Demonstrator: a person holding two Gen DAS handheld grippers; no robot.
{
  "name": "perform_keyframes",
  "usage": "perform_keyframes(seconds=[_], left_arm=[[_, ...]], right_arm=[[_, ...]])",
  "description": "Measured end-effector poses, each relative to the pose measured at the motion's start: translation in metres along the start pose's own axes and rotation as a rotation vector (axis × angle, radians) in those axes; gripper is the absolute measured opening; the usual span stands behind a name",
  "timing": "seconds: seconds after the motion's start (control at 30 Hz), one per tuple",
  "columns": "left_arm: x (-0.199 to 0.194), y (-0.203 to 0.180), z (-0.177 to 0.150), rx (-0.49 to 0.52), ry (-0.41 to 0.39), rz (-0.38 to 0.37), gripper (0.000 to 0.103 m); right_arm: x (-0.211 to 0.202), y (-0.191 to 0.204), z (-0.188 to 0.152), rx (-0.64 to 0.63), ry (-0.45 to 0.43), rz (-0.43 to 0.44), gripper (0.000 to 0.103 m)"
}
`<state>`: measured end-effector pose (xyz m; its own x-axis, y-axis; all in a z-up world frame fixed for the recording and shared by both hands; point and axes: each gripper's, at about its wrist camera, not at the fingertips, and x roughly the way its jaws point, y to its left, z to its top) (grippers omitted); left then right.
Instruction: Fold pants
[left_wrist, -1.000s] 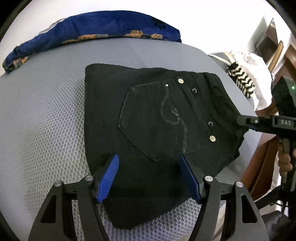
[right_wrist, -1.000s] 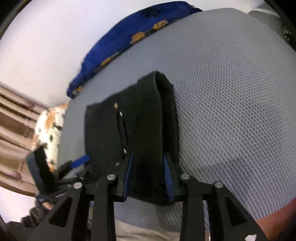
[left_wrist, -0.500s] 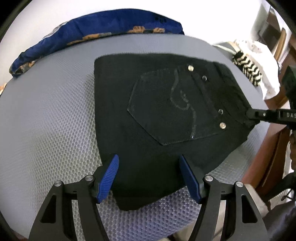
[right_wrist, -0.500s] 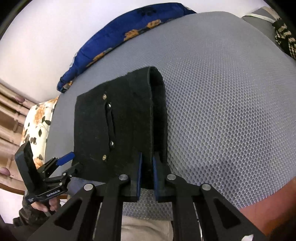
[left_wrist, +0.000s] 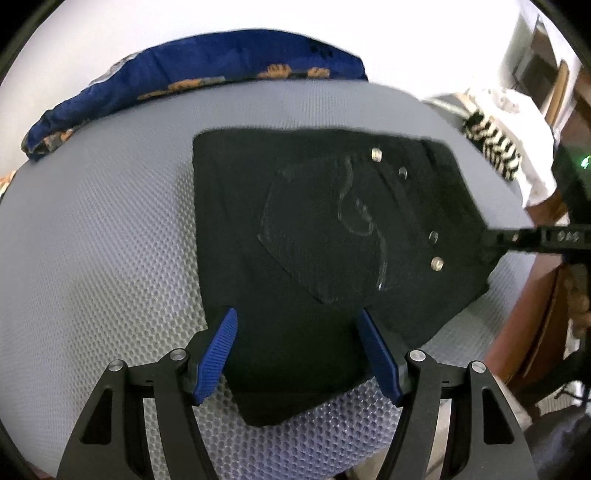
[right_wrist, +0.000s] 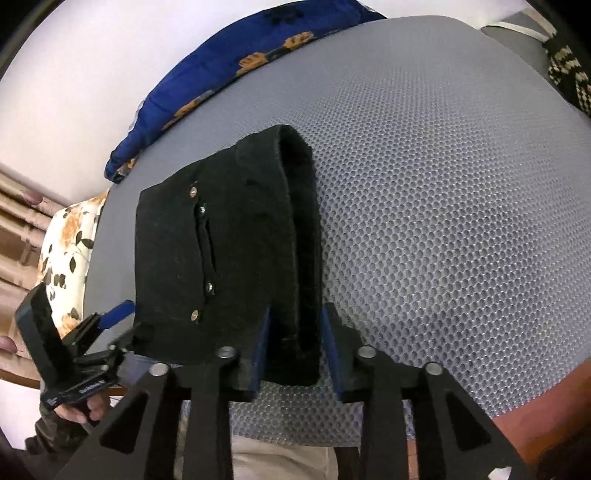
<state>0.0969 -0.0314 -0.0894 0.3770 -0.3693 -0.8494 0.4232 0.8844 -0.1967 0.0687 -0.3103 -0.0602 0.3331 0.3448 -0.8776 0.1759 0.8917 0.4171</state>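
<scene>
Looking along the left gripper (left_wrist: 299, 350) in the left wrist view: blue pads (left_wrist: 218, 354) spread wide apart, jaws released, nothing pinched; the folded black pants (left_wrist: 314, 240) lie flat on the grey mesh cushion (left_wrist: 99, 258), near edge of the fabric sitting between the two fingers without either pad pressing it; back pocket (left_wrist: 317, 236) faces up with pale curly stitching and metal rivets (left_wrist: 437, 263) along its right side; right gripper (left_wrist: 495, 240) comes in from the right edge, tips at the far right corner of the pants, its opening hard to read from here; blue patterned pillow (left_wrist: 192, 85) along the far rim of the cushion; striped black-and-white cloth (left_wrist: 491, 140) and white fabric (left_wrist: 517, 122) off to the upper right; picture slightly motion-blurred.

Right wrist view: right gripper (right_wrist: 295, 350) jaws part-way apart, straddling the thick folded edge of the pants (right_wrist: 207, 266); gap visible between each blue pad and the cloth, so not clamped; fold layers stand up as a raised ridge running away from the camera; rivets (right_wrist: 194, 315) and a slit visible on the top panel; left gripper (right_wrist: 110, 325) at the lower left, one blue finger (right_wrist: 116, 316) poking out beside the pants' left edge; mesh cushion (right_wrist: 443, 221) fills the right half; blue pillow (right_wrist: 236, 62) at top; floral fabric (right_wrist: 70, 251) at left.
</scene>
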Motion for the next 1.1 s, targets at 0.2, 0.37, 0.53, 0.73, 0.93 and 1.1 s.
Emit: perform_keyframes(seconds=[0.2, 0.37, 0.53, 0.73, 0.93, 1.1], left_arm=[[-0.009, 0.047, 0.014, -0.187, -0.029, -0.117, 0.069], [0.004, 0.077, 0.016, -0.309, 0.014, -0.199, 0.069], [0.026, 0.088, 0.019, -0.377, 0.082, -0.281, 0.069], [0.038, 0.092, 0.017, -0.407, 0.102, -0.328, 0.069], [0.049, 0.089, 0.027, -0.394, 0.095, -0.396, 0.068], [0.059, 0.083, 0.043, -0.376, 0.090, -0.390, 0.068]], right_arm=[[0.010, -0.021, 0.014, 0.033, 0.045, 0.112, 0.050], [0.024, -0.045, 0.025, 0.099, 0.074, 0.280, 0.052], [0.034, -0.056, 0.031, 0.094, 0.090, 0.352, 0.052], [0.050, -0.063, 0.038, 0.097, 0.136, 0.433, 0.045], [0.065, -0.053, 0.051, 0.059, 0.172, 0.477, 0.041], [0.074, -0.046, 0.058, 0.076, 0.161, 0.484, 0.034]])
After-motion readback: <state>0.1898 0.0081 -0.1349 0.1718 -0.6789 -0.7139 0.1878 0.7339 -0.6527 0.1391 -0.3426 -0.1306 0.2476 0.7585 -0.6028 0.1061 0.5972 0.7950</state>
